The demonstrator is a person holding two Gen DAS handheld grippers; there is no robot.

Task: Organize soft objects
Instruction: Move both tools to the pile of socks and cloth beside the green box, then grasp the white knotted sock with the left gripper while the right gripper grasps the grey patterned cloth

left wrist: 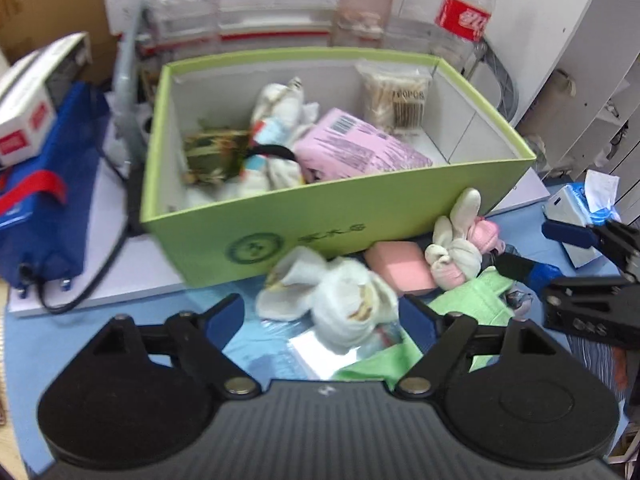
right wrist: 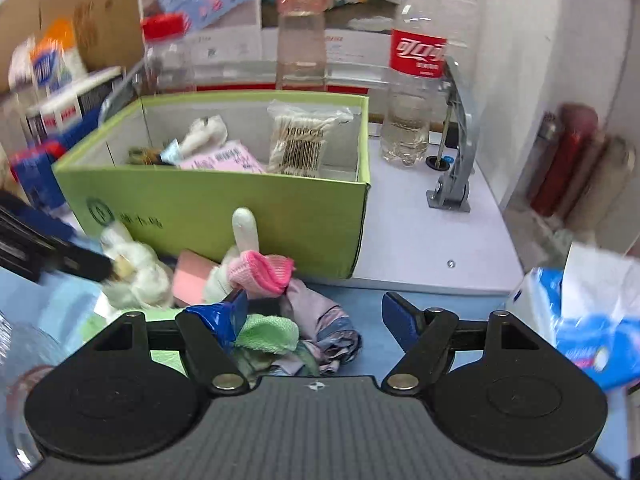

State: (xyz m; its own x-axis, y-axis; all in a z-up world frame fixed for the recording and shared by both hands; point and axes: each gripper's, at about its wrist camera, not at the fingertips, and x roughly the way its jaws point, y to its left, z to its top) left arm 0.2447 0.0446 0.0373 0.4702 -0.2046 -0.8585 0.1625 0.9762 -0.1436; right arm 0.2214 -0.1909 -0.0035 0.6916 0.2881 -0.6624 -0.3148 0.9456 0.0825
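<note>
A: Jaws?
B: My left gripper (left wrist: 324, 320) is spread wide w/ a rolled white sock bundle (left wrist: 340, 300) between the fingers, nothing clamped. My right gripper (right wrist: 314, 318) is wide too, over a crumpled green cloth (right wrist: 268, 334) and lilac fabric (right wrist: 320, 312).
A: Further out?
B: Pink-cuffed white sock (right wrist: 256, 268) and pink sponge block (left wrist: 400, 270) sit just in front of the green cardboard box (left wrist: 320, 216); inside it, a pink packet (left wrist: 360, 148) and cotton-swab bag (left wrist: 396, 100).

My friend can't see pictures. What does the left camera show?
The open left gripper hovers around a white sock bundle on a blue table. Behind it stands a green box holding soft things. Beside the bundle lie a pink sponge and a green cloth.
</note>
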